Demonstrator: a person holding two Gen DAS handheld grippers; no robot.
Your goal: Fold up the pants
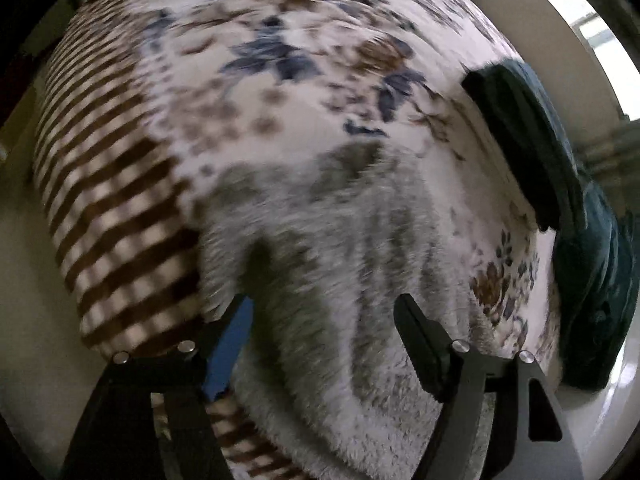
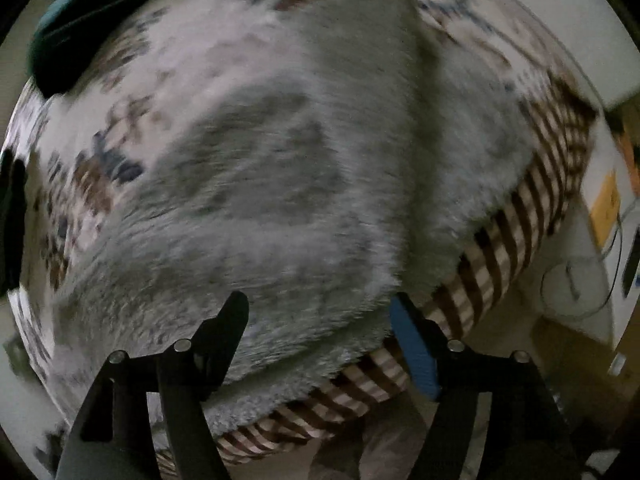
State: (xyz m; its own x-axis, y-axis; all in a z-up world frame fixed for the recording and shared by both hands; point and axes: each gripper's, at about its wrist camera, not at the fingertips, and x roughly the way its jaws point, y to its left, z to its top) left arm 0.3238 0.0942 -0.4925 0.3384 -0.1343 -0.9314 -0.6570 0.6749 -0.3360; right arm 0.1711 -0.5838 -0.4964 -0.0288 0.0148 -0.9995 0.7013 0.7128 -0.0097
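Left gripper (image 1: 324,320): fingers spread wide, nothing between them; hovers over the near edge of the pants.
Right gripper (image 2: 320,312): fingers spread apart, holding nothing; sits above the pants' near hem.
Pants (image 2: 288,184): fluffy pale-grey fleece, long pile, darker grey blotches; lying spread on the bed, near edge reaching the checked border. Both views motion-blurred, so seams and waistband cannot be made out.
Bedspread (image 1: 280,80): white with blue and brown floral print; brown-and-white checked border (image 1: 112,208) hangs over the side.
Dark teal cloth (image 1: 552,168): bunched at the bed's far edge, apart from the pants.
Room: bright window (image 1: 600,32) beyond the bed; cardboard box (image 2: 572,360) on the floor.
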